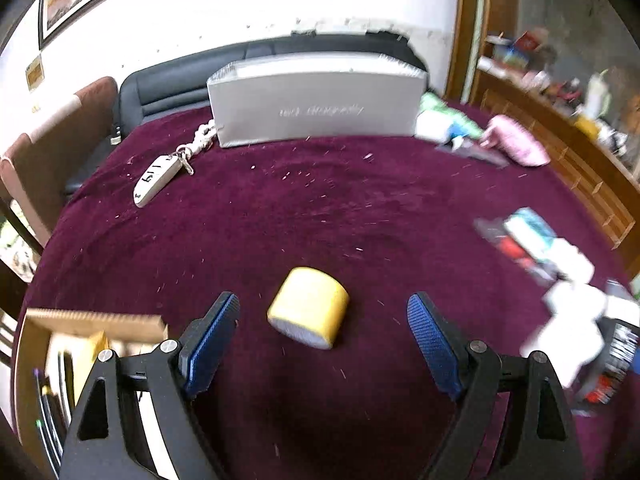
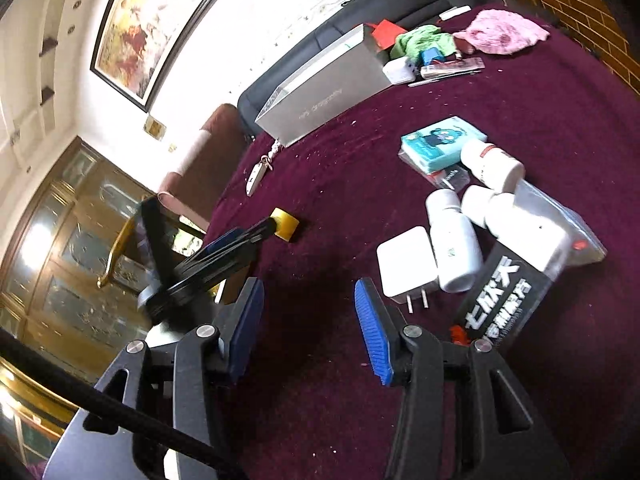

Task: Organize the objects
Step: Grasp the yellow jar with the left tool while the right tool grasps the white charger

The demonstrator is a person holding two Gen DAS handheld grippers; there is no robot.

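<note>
The left hand-held gripper hangs over the maroon-covered counter with its jaws wide apart; a yellow tape roll lies on the cloth between them, touching neither pad. The right hand-held gripper stands partly apart and empty, just beside a white charger plug, white bottles and a teal box.

Maroon-clothed table bears yellow tape roll, grey box, key fob.
</note>
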